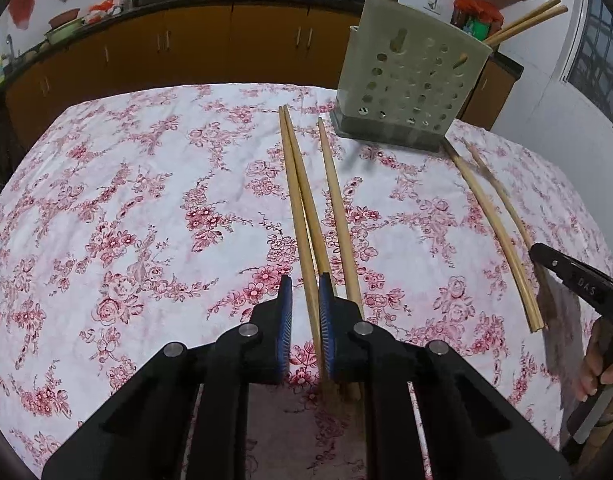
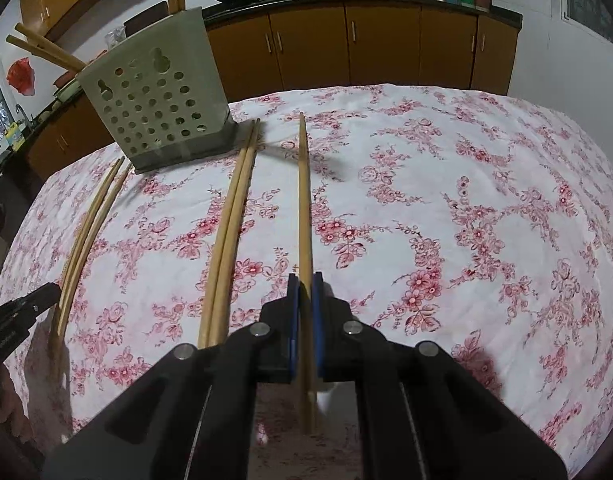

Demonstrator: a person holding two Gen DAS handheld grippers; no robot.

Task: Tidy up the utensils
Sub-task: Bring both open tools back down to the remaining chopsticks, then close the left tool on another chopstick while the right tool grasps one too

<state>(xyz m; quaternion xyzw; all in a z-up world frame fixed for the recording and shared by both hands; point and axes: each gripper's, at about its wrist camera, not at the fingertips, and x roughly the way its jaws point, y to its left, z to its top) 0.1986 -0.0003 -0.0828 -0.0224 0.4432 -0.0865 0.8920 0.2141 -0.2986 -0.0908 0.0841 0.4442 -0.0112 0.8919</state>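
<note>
The right tongs [image 2: 305, 292] are pinching one chopstick [image 2: 304, 200] near its thick end. The left tongs [image 1: 305, 296] are straddling a pair of chopsticks [image 1: 300, 200], not visibly pressing on them. All are lying mid-surface [image 1: 126, 200], pointing toward the perforated holder [image 1: 410, 80] by the far edge. The sticks are looking light, stiff and smooth, probably prone to swivelling, so gripping near the thick end seems wise. Open cloth is lying all around.

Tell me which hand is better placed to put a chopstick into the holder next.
Right, probably. The right tool is shut on a single chopstick, ready to lift toward the perforated holder. The left tool only straddles a paired chopstick, with a gap beside one pad.
</note>
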